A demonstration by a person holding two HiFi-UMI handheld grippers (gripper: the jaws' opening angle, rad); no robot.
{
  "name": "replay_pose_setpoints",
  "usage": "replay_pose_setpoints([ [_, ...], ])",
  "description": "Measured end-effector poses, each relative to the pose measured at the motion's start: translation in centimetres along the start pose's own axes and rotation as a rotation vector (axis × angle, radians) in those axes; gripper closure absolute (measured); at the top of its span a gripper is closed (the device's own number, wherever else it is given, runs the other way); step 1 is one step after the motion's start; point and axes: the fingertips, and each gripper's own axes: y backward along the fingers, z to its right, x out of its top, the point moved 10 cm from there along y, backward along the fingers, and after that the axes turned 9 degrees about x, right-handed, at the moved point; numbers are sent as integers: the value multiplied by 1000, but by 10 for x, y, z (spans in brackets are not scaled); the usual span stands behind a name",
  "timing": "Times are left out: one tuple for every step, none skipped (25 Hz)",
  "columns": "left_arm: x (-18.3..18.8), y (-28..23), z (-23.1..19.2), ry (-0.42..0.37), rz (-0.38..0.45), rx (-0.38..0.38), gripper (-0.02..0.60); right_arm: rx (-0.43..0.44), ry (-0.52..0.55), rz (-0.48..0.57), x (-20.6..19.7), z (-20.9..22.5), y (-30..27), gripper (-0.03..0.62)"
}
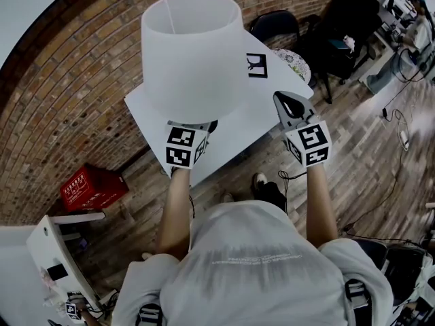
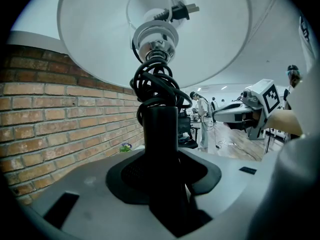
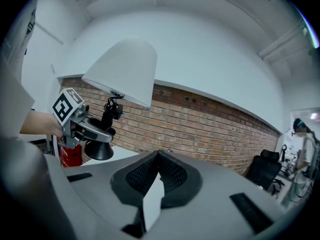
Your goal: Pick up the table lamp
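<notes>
The table lamp has a white shade and a black stem with its black cord wound round it; the plug sticks up inside the shade. My left gripper is shut on the stem, just under the shade. In the right gripper view the lamp's shade and black base hang in the air above the white table. My right gripper is held to the right of the lamp, apart from it. Its jaws are shut with nothing between them.
A black-and-white marker card lies on the table. A patterned round thing and a black chair stand behind the table. A red crate sits on the floor by the brick wall.
</notes>
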Motion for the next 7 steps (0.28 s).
replay_pose_setpoints([
  [0,0,1,-1,2,1,414,0,-1,0,-1,0,1,592],
  [0,1,1,-2,3,1,414,0,-2,1,-1,0,1,592],
  [0,1,2,-3,3,2,414,0,-4,2,-2,1,2,592],
  [0,1,2,-3,4,2,414,1,-6,4,-2,1,2,592],
  [-1,1,2,-4,4,1,414,1,-8,4,-3,1,3,592],
  [-1,0,2,-4,4,1,414,1,-9,4,-3,1,3,592],
  [-1,0,2,-4,4,0,414,1,-10,4,-4,1,3,592],
])
